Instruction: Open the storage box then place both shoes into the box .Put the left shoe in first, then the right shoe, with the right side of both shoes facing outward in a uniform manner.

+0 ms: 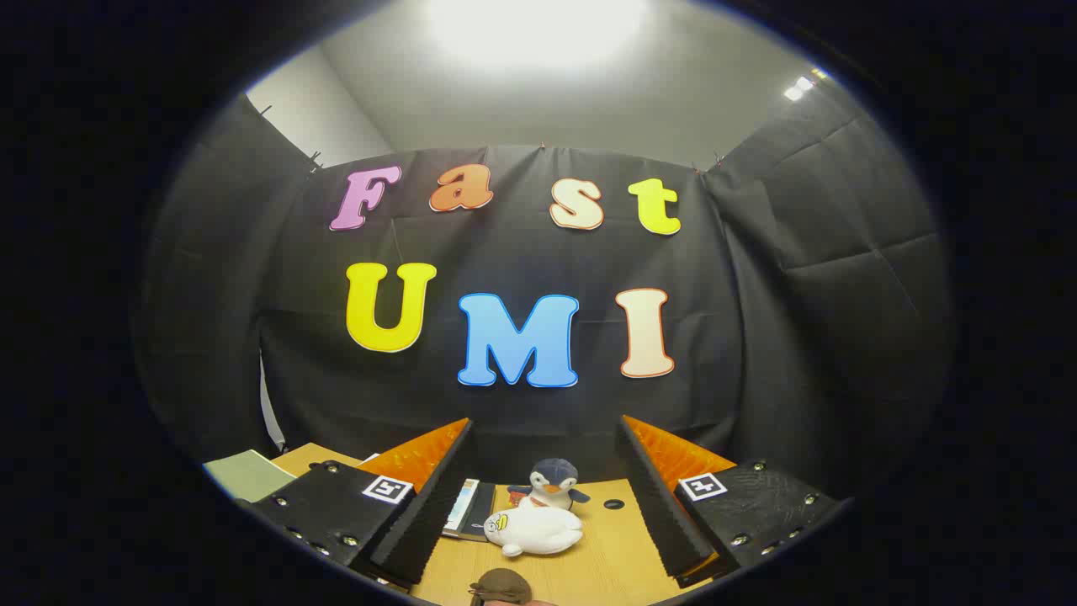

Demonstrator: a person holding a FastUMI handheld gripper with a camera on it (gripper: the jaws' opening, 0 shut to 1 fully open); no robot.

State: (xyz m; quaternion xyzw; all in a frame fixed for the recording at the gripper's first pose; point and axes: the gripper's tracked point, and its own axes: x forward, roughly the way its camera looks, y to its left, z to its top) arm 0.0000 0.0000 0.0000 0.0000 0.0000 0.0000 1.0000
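Fingers spread wide, gripper empty above table; toys between. Tilt down, find box first.

The light wooden table at the bottom centre of the frame carries a white plush seal lying on its side, a blue-grey plush penguin just behind it, a book to their left, and a brown rounded object at the lowest edge.

Brown shoe tip (cropped) btw. spread tool jaws.
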